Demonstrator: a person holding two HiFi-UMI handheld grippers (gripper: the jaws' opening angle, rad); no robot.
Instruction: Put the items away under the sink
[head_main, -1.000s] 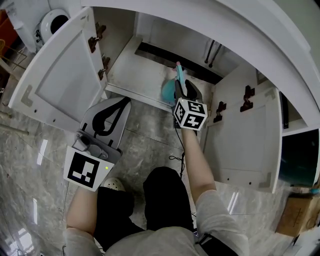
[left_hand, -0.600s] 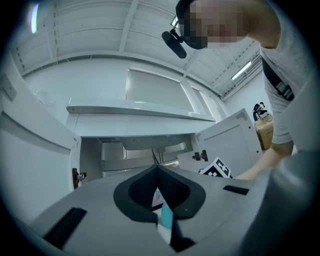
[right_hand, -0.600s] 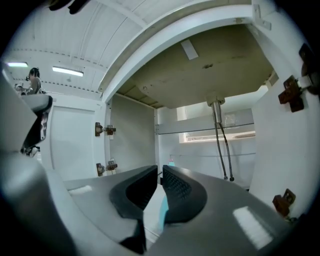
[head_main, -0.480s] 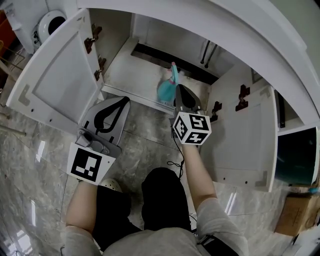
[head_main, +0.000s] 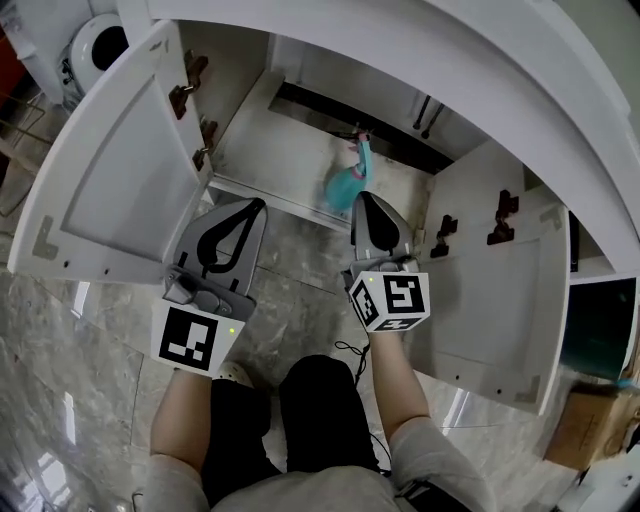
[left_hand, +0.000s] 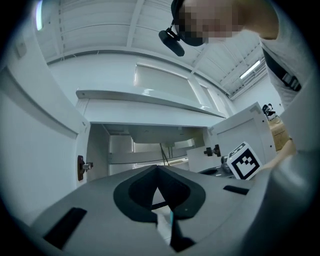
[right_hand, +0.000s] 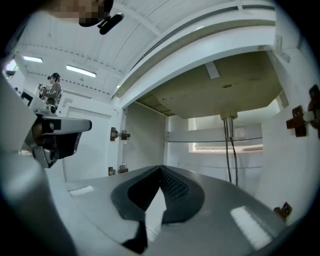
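White cabinet floor (head_main: 262, 150): teal bottle (head_main: 346, 183) on it, near front edge.

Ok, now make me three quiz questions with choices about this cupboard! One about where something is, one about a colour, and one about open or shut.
1. Where is the teal item?
A) on the marble tiles
B) on the cabinet floor under the sink
C) on the person's knee

2. What colour are the cabinet doors?
A) white
B) red
C) black

3. How are the cabinet doors?
A) both shut
B) one open, one shut
C) both open

Answers:
1 B, because the head view shows it lying inside the cabinet, near the front edge.
2 A, because both door panels are plain white.
3 C, because each door is swung out wide to its side.
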